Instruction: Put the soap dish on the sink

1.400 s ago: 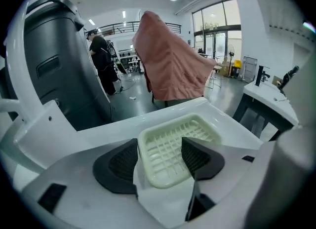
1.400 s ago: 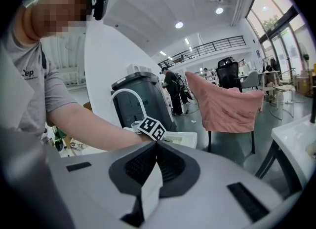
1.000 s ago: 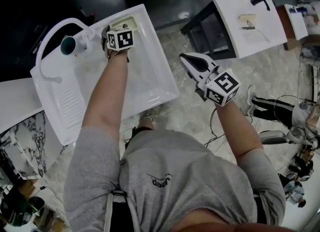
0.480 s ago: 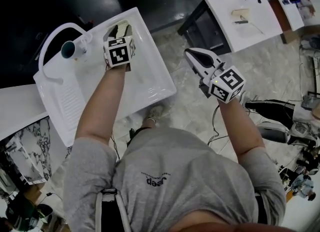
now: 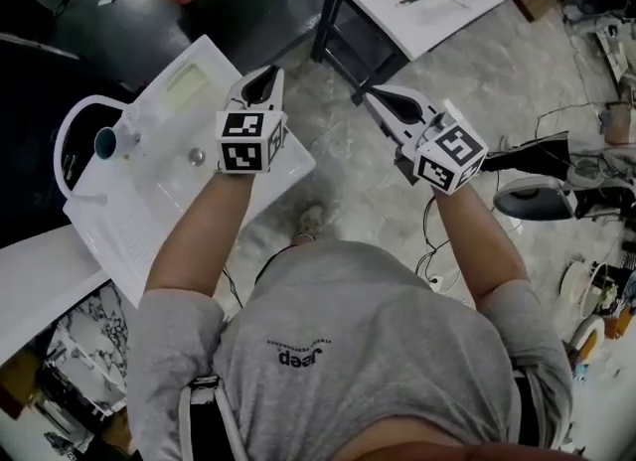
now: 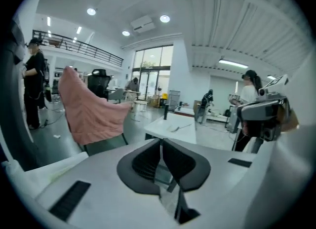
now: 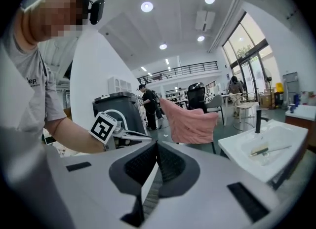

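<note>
Closest in, both hands are hovering out in front of the person. The left tongs are pointing out over the right-hand edge of the sink. Their jaws have just been closing and are sitting pressed together with nothing between them. The right tongs are hanging off to the side over the floor, also pinched together and empty. Further out, the soap dish is lying on the flat ledge at the sink's far corner, just left of the left tongs' tip and not touching it, so the left hand is by far the nearer one. Its long axis is looking like it's running along the sink's far edge, though it's kinda small to be sure. I'm guessing the job's basically done. Beyond that, another white worktop is sitting well apart.
</note>
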The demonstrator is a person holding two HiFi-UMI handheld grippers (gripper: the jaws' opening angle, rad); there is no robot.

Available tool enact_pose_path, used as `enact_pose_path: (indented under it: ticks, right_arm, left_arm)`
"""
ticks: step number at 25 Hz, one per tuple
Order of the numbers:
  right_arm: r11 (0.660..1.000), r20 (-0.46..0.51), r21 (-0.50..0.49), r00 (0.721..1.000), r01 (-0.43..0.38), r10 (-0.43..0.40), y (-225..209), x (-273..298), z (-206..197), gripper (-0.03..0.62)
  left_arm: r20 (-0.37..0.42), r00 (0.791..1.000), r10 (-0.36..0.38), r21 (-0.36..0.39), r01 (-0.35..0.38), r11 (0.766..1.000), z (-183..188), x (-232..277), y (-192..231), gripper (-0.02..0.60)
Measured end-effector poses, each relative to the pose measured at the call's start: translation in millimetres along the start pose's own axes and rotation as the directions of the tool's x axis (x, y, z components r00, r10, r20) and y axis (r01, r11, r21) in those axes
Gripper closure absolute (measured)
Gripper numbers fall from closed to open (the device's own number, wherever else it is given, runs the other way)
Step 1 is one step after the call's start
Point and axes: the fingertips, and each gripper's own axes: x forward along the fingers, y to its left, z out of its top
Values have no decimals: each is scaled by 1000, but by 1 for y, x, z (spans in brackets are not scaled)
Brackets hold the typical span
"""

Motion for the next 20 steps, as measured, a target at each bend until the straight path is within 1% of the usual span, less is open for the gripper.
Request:
enact_pose_path:
  ticks: [2, 4, 7, 9, 11, 13, 17, 20]
  right_arm:
    - [999, 8, 9, 999, 42, -43, -6, -28, -3, 542]
    - [995, 14, 24, 995, 99, -100, -10, -61, -9, 542]
    - [979, 23, 60, 981, 193, -195, -10, -116, -21, 542]
    - [969, 29, 77, 971, 234, -237, -10, -150, -28, 542]
    - [959, 34, 92, 962, 267, -271, -9, -184, -38, 542]
    - [943, 36, 116, 948, 311, -317, -3, -220, -54, 542]
    - [890, 32, 185, 903, 417, -429, 18, -298, -94, 542]
    - [846, 28, 241, 868, 475, -495, 34, -358, -122, 542]
  left_arm:
    - [5, 996, -87, 17, 87, 996, 8, 3, -43, 555]
    - [0, 983, -183, 44, 183, 982, 12, 6, -90, 558]
    - [-29, 945, -327, 88, 328, 941, 12, 4, -165, 561]
    - [-45, 918, -395, 100, 397, 912, 10, 1, -210, 563]
    - [-60, 892, -448, 112, 452, 885, 3, -3, -253, 565]
    - [-85, 860, -503, 127, 510, 850, -8, -11, -298, 565]
    - [-145, 772, -619, 167, 635, 754, -38, -35, -386, 565]
    - [-180, 715, -676, 169, 699, 695, -59, -56, -444, 565]
